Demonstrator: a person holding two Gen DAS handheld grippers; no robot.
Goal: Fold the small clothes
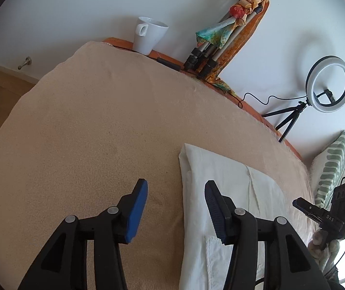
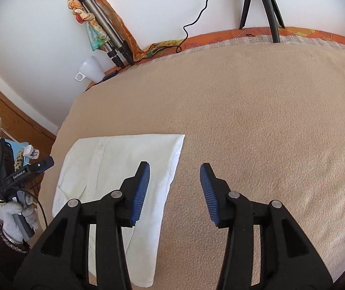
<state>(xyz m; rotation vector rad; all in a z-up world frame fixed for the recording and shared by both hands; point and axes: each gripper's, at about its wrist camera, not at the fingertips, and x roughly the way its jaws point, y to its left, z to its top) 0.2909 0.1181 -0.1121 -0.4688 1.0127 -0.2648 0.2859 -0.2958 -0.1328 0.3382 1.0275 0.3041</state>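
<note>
A white folded garment (image 1: 223, 166) lies flat on the beige blanket (image 1: 99, 120). My left gripper (image 1: 175, 183) hangs open over the garment's left edge, with nothing between its blue pads. In the right wrist view the same garment (image 2: 124, 152) shows a button placket, and my right gripper (image 2: 174, 165) is open above its right edge, also with nothing between the pads. Each gripper shows in the other's view: the right one (image 1: 303, 205) at the far right, the left one (image 2: 45, 164) at the far left in a gloved hand (image 2: 12, 215).
Along the wall behind the bed stand a white mug (image 1: 149, 35), a folded tripod wrapped in a colourful scarf (image 1: 220, 36) and a ring light on a small tripod (image 1: 328, 84) with a black cable. A green-striped pillow (image 1: 332, 166) lies at the right. Wooden floor shows beyond the blanket's left edge.
</note>
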